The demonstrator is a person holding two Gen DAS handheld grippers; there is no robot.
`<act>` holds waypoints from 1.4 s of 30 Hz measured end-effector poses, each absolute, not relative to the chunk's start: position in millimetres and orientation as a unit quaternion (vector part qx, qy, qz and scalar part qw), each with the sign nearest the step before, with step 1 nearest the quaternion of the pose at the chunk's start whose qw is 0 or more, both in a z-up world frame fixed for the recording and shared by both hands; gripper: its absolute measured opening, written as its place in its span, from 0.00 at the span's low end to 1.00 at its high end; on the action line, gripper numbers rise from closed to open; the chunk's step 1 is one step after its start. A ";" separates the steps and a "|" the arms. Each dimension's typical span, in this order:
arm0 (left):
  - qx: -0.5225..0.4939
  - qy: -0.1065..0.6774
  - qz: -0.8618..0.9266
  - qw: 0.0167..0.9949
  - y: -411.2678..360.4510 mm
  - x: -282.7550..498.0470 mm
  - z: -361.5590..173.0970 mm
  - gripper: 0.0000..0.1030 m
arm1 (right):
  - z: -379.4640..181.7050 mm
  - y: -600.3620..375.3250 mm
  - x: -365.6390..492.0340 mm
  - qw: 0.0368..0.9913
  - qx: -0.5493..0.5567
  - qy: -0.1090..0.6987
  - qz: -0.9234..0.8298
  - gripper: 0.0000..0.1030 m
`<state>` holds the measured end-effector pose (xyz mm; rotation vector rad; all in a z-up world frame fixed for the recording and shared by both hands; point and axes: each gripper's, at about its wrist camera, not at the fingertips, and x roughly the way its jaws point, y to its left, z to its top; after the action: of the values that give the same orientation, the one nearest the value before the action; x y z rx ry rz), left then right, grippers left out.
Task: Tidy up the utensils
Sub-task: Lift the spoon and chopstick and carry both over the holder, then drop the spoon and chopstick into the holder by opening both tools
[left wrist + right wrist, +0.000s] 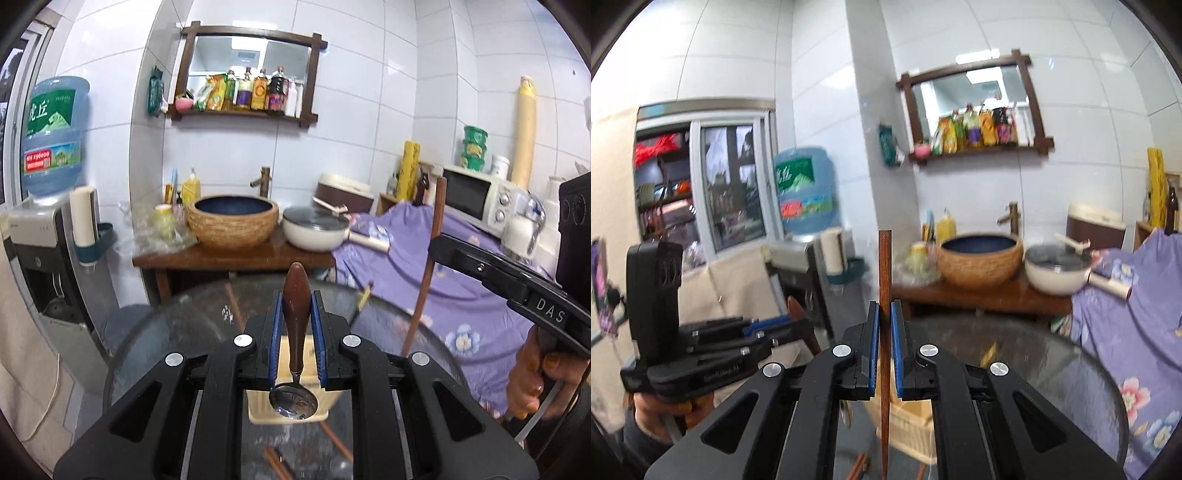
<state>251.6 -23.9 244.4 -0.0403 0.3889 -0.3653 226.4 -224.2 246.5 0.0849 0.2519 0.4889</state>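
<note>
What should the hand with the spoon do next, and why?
Probably lower it a little. The left gripper is shut on the spoon, whose bowl hangs right over the cream basket on the glass table. Easing straight down should set the spoon inside. The right gripper holds a chopstick above the same basket.

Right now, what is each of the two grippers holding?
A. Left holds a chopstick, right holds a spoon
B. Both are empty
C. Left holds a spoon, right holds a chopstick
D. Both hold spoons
C. The left gripper has its jaws closed on the brown handle of a spoon, whose metal bowl hangs over the beige holder, and the right gripper clamps an upright wooden chopstick.
</note>
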 end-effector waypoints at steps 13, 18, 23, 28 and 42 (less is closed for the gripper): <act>-0.045 0.221 -0.121 0.967 -34.9 337.8 218.1 0.15 | 221.4 -209.7 289.9 0.979 0.028 0.091 0.178 0.06; -0.045 0.241 -0.121 0.962 -38.6 341.6 183.5 0.15 | 192.4 -206.7 294.5 0.978 0.022 0.114 0.171 0.06; -0.028 0.252 -0.116 0.960 -44.0 336.9 157.9 0.15 | 168.3 -206.6 295.5 0.976 0.020 0.137 0.167 0.06; -0.018 0.271 -0.121 0.955 -48.4 334.2 135.9 0.15 | 151.8 -207.4 294.5 0.973 0.023 0.157 0.168 0.06; -0.008 0.287 -0.130 0.949 -51.9 331.9 118.0 0.27 | 146.2 -212.3 286.5 0.978 0.026 0.135 0.157 0.40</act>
<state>331.9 -51.9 118.0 -0.0157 0.5838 -0.2635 286.5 -212.3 146.2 0.0530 0.2728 0.3158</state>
